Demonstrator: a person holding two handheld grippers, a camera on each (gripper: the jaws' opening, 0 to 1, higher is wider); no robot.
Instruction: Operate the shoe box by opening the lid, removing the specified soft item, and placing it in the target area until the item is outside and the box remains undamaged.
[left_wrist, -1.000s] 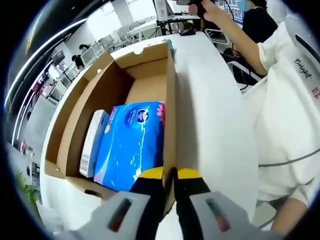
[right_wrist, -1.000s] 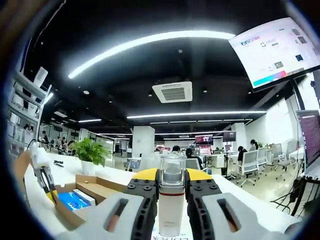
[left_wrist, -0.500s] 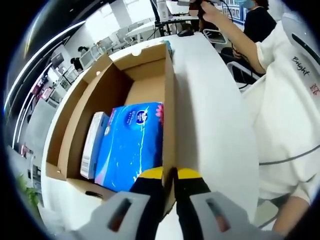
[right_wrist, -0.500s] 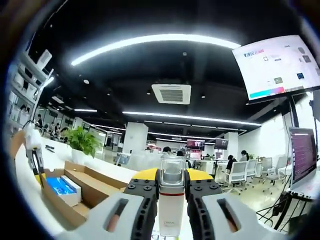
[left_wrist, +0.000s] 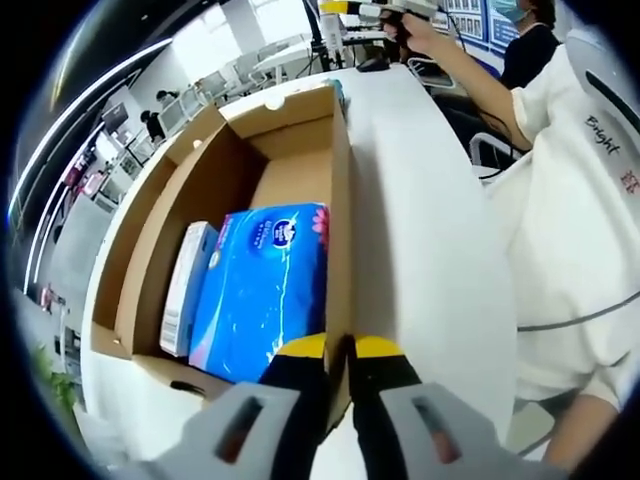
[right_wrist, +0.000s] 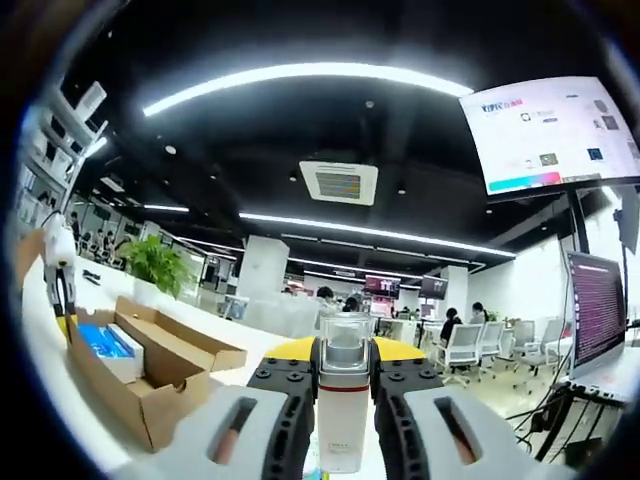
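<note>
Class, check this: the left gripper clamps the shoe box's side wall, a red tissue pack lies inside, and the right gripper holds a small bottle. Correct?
Not quite. The tissue pack is blue, as the left gripper view shows. The left gripper does clamp the shoe box wall, and the right gripper holds the small bottle.

We've got the left gripper (left_wrist: 340, 350) with its yellow-tipped black jaws pinched onto the brown cardboard box's side wall (left_wrist: 341, 220). Our right gripper (right_wrist: 344, 352) is raised up, jaws clamped on an upright white bottle with a clear cap (right_wrist: 344, 400).
</note>
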